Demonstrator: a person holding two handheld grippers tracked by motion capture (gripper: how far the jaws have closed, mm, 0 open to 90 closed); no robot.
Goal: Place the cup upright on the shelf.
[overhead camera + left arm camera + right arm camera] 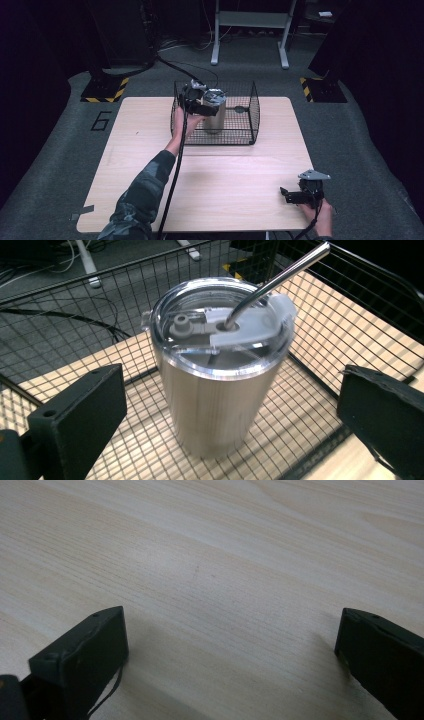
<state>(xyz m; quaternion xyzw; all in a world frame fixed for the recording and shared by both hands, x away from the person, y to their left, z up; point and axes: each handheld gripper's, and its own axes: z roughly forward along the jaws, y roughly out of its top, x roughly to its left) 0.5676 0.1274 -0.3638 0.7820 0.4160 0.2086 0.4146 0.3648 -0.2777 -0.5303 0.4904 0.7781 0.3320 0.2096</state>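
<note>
This looks like a lab or recording studio, not a home. A plain wooden counter [210, 175] stands on grey carpet [60, 165], with dark curtains around, yellow-black hazard tape [120, 90] on stand bases, loose cables [185, 67], and a number "6" [101, 120] marked on the floor.

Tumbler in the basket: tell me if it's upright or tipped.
Upright: the tumbler stands on its base on the wire basket floor, lid on top.

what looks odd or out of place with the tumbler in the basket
Nothing stands out. The steel tumbler with clear lid stands upright in the black wire basket, its metal straw leaning through the lid opening. No spill or damage shows. The left gripper is open around it, not touching.
</note>
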